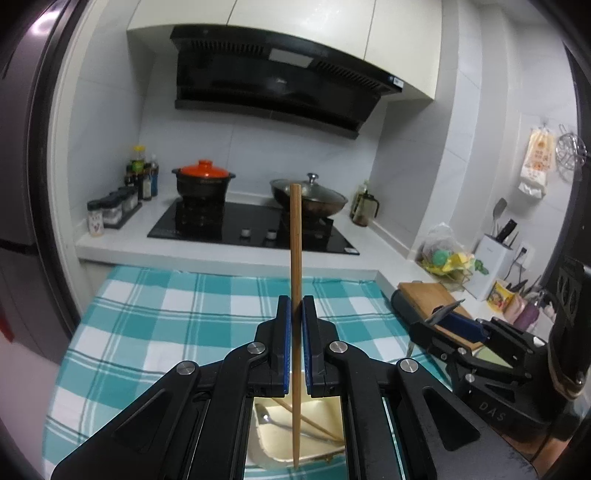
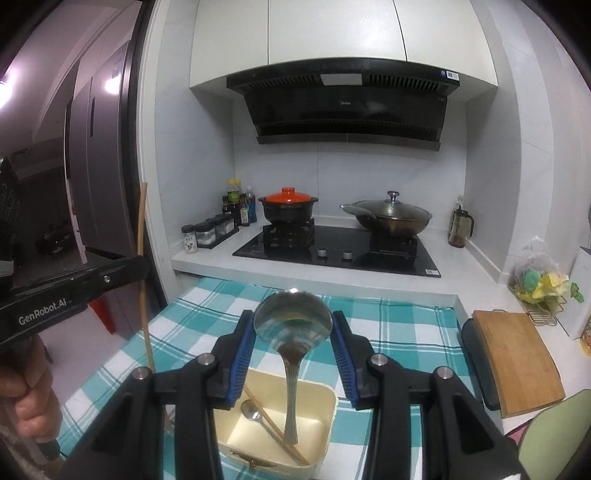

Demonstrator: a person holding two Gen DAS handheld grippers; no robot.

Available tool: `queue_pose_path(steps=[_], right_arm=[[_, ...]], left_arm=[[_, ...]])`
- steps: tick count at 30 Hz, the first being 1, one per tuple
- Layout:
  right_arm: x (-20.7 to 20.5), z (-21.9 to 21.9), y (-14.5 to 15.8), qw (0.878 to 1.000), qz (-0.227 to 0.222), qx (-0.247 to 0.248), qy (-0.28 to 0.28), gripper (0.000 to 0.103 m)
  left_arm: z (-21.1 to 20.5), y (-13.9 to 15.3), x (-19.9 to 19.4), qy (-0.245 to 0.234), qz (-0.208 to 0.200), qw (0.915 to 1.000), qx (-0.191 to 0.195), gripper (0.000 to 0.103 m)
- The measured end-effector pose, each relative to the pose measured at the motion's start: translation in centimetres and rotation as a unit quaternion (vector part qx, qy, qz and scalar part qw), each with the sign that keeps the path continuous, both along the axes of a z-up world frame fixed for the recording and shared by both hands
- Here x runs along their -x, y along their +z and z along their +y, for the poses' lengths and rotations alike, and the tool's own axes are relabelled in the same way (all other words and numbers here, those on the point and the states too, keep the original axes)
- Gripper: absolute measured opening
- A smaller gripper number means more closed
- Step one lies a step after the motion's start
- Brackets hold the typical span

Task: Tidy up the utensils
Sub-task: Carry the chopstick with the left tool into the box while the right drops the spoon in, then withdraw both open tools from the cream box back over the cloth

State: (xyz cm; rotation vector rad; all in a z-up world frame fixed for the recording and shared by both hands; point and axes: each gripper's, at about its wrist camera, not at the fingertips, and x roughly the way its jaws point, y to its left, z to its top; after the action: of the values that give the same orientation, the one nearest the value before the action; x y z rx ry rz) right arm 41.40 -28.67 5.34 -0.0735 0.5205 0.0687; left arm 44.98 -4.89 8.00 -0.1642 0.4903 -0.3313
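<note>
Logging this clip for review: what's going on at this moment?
A person holds a gripper in each hand above a cream tray on a checked tablecloth. The left gripper is shut on a wooden chopstick, held upright. The right gripper clamps a large metal spoon by its bowl, handle hanging down. A small spoon and another chopstick lie in the tray.

A white-tiled wall (image 2: pixel 369 177) rose behind a black range hood (image 2: pixel 343 103) at upper centre, cream cabinets (image 2: pixel 332 33) sat above it, a dark glossy fridge (image 2: pixel 99 166) filled the left, and a white counter (image 2: pixel 221 254) crossed the middle of the frame.
</note>
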Motion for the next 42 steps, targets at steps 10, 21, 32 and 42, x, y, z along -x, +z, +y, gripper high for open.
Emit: queue_pose_path(steps=[10,21,32,42], right_arm=[[-5.2,-1.3,-8.7,0.992,0.127,0.006,-0.003,0.042],[-4.9,-2.2,-9.0,0.99,0.131,-0.052,-0.029,0.051],[-0.1,-3.1,-5.6,0.991,0.106,-0.082,0.003,0.052],[4.7,-5.0,-6.9,0.987,0.118,-0.111,0.005,0.052]], left_arm=[[-2.2,-8.9,-5.7,0.002,0.115,0.9933,-0.009,0.004],[-2.1,-8.2,-7.2,0.004,0.115,0.9933,-0.004,0.0],[-5.2,-9.3,-7.4,-0.079,0.231,0.9659,-0.085,0.003],[-8.7,-15.7,-9.1,-0.102,0.323,0.9384,-0.069,0.02]])
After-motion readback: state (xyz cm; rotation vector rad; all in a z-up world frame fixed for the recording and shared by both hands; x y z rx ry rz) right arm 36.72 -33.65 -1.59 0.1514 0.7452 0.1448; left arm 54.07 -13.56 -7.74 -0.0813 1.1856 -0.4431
